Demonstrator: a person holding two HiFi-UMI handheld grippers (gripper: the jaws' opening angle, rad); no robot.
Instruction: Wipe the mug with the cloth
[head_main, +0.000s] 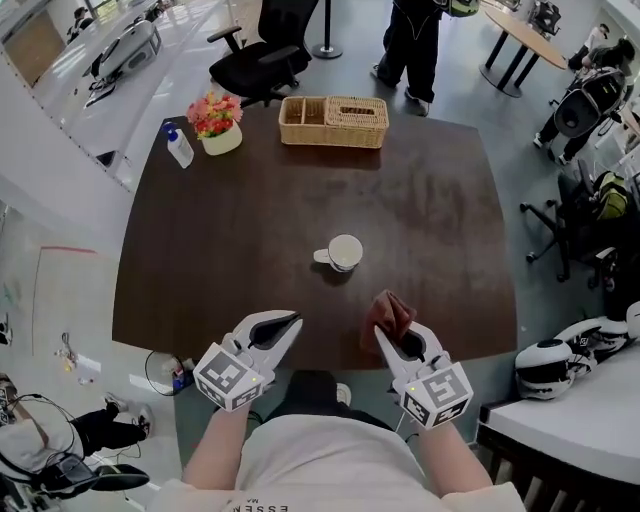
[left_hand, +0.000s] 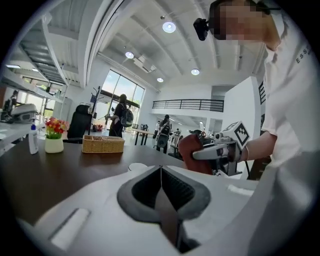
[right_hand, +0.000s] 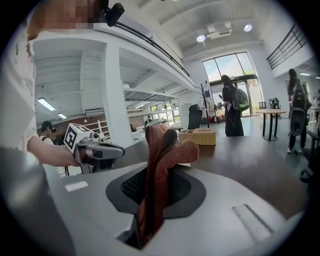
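Ok, head view, left to right: dark wooden table (head_main: 250, 220) fills the middle of the frame. Upper left of it has a clear bottle with a blue top (head_main: 179, 146), and just beside it a flower pot (head_main: 218, 124) with pink and red flowers. Lower left of centre, the left gripper (head_main: 290, 325) hangs over the near table edge with its tips pointing up-right. In the left gripper view its jaws are pressed together with nothing between them. The mug (head_main: 344, 252) is white and upright, and sits alone on the table about frame centre with its handle to the left. It is apart from both grippers, above and between them. A wicker basket (head_main: 333, 121) with two compartments sits at the far table edge, top centre. Behind it on the floor are a black office chair (head_main: 262, 55) and a standing person (head_main: 415, 45), seen from the waist down. Lower right of centre, the right gripper (head_main: 392, 340) is also at the near table edge, its tips angled up-left. It is clamped on the cloth (head_main: 390, 310), a reddish-brown terry piece. The right gripper view shows the cloth pinched between the jaws, bunched and sticking up past the tips. The cloth is near the mug but not touching it. Both grippers are roughly level with each other, well apart, marker cubes toward the person's body.
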